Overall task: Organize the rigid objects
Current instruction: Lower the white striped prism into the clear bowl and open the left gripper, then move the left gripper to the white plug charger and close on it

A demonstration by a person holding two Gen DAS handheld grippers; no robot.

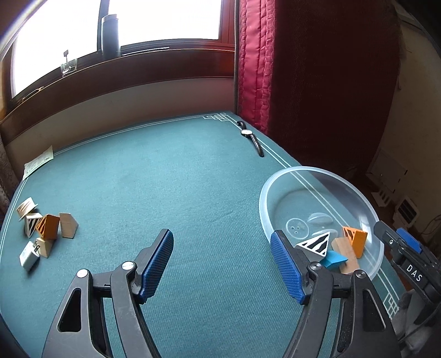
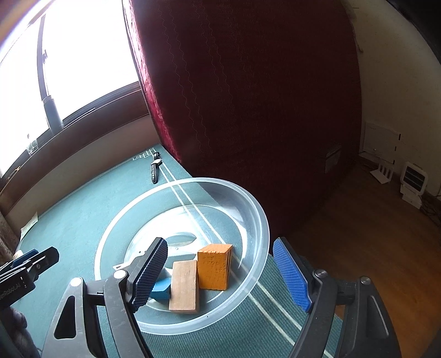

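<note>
Left gripper (image 1: 222,264) jaws spread wide, holding nothing, over the green table cover (image 1: 165,179); right gripper (image 2: 220,272) equally wide and empty, above the clear bowl (image 2: 256,217). The bowl, lower centre of the right view, contains an orange block (image 2: 215,267), a wooden block (image 2: 184,286) and a blue block (image 2: 161,289); a striped triangle (image 1: 317,243) shows among them in the left view. Loose blocks (image 1: 49,225) lie clustered with a white charger (image 1: 29,256) at left-view middle left

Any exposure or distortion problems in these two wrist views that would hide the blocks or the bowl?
Left wrist view: window blown out white, table edges bowed by the fisheye, loose blocks small but sharp. Right wrist view: window again overexposed, curtain very dark, clear bowl shows glare, yet the orange block and wooden block read clearly.
</note>
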